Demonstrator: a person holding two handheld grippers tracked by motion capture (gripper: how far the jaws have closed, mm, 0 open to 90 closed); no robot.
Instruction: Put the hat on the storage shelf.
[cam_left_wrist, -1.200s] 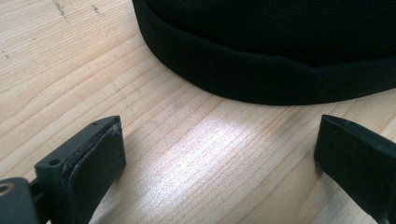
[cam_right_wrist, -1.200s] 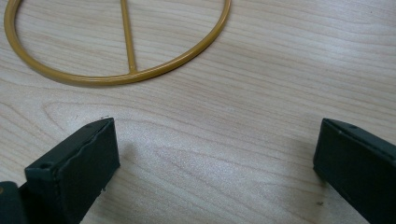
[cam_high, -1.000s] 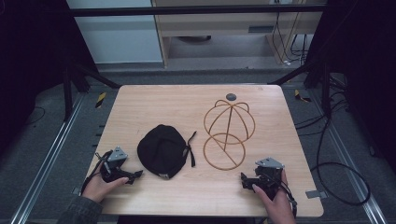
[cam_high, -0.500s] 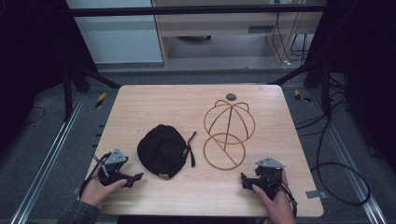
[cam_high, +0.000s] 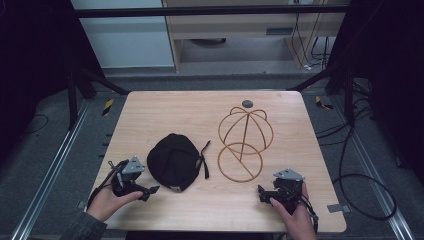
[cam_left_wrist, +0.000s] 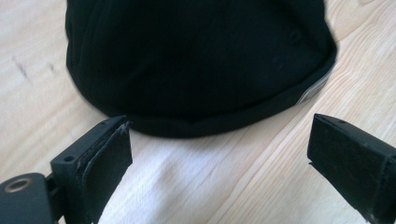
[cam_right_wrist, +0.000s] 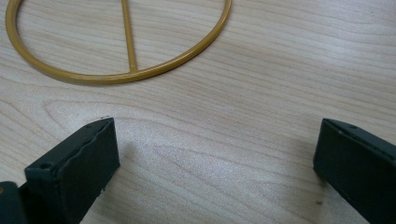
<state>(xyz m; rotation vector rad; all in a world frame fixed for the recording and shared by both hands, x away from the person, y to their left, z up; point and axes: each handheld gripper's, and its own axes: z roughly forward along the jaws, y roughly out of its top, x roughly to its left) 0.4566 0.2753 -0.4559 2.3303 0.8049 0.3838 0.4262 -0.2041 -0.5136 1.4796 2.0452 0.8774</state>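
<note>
Both grippers' fingers (cam_left_wrist: 100, 158) stand apart, empty; left gripper (cam_high: 150, 191) nears black cap (cam_high: 175, 160).

High cam looks down on table (cam_high: 210, 107); tool cams close, low.

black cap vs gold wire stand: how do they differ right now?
The black cap is soft, opaque fabric, while the gold wire stand is an open frame of thin hoops that the table shows through. The cap lies slumped low, while the stand rises into a dome above its flat base ring. The cap sits just ahead of the left gripper, the stand's ring ahead of the right gripper. Both rest on the table, unheld.
</note>
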